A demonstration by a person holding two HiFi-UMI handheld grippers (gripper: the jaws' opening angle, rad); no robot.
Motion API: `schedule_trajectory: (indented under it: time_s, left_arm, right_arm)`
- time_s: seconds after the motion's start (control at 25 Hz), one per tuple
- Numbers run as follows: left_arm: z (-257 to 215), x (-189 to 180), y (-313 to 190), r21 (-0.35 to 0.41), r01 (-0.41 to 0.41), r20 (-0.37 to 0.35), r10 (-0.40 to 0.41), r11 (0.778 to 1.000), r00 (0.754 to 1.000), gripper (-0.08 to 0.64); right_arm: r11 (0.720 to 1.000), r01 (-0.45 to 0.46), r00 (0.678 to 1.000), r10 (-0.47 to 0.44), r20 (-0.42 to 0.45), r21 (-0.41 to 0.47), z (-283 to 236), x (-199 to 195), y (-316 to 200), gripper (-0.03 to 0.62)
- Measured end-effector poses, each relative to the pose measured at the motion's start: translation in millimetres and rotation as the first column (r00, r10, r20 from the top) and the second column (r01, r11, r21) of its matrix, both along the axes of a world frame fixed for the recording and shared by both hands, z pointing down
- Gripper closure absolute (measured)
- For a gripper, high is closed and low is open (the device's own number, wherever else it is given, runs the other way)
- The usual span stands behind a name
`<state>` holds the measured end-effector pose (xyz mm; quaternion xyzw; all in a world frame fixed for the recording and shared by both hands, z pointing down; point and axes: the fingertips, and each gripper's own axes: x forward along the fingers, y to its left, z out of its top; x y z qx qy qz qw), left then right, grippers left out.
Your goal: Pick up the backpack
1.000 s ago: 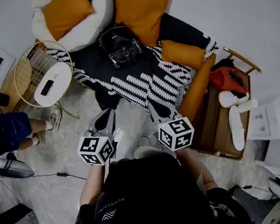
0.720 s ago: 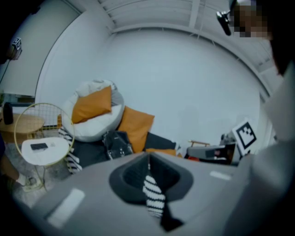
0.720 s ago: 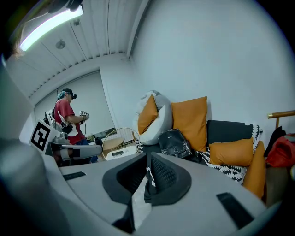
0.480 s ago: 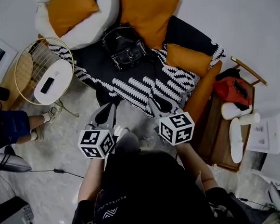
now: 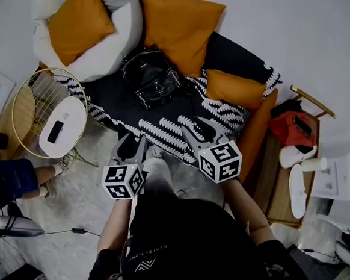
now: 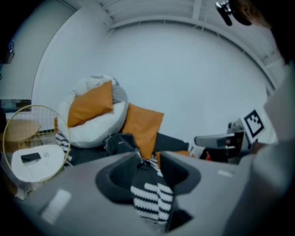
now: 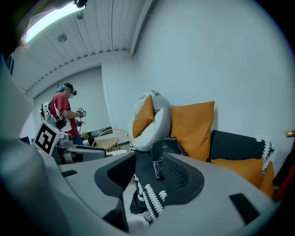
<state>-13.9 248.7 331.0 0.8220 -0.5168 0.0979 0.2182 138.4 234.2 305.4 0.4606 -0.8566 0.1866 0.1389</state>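
Head view: the backpack (image 5: 152,76) stands upright, its front facing the left gripper (image 5: 130,145) and right gripper (image 5: 199,128). Both point at it, jaws just opened, holding nothing.

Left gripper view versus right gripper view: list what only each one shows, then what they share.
Only the left gripper view: the small dark device lying on the round white side table. Only the right gripper view: a standing person in a red shirt and the lit ceiling strip light. Both: the glossy black backpack, the big orange cushion beside it and the black-and-white patterned blanket.
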Motion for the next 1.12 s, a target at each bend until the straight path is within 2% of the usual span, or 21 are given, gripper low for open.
schedule_trajectory:
  time_s: [0.28, 0.6, 0.88, 1.12]
  left_arm:
    - [25.9, -11.8, -97.4, -0.022, -0.022, 0.044, 0.022, 1.0, 0.999, 0.383]
    - [75.1, -48.9, -195.7, -0.108, -0.015, 0.055, 0.021, 0.994, 0.998, 0.353]
    - [116.4, -62.9, -253.1, -0.175, -0.029, 0.049, 0.039, 0.984, 0.998, 0.333]
    - [161.5, -62.1, -285.7, -0.232, -0.032, 0.042, 0.043, 0.972, 0.998, 0.319]
  right_arm:
    - [0.999, 0.006, 1.0, -0.007, -0.019, -0.054, 21.1, -12.5, -93.1, 0.381]
    - [0.992, 0.046, 0.993, -0.058, -0.104, -0.114, 68.9, -38.7, -204.1, 0.357]
    - [0.987, 0.067, 0.978, -0.094, -0.185, -0.146, 109.2, -49.3, -285.1, 0.362]
    - [0.981, 0.076, 0.964, -0.118, -0.236, -0.181, 154.8, -54.7, -333.1, 0.362]
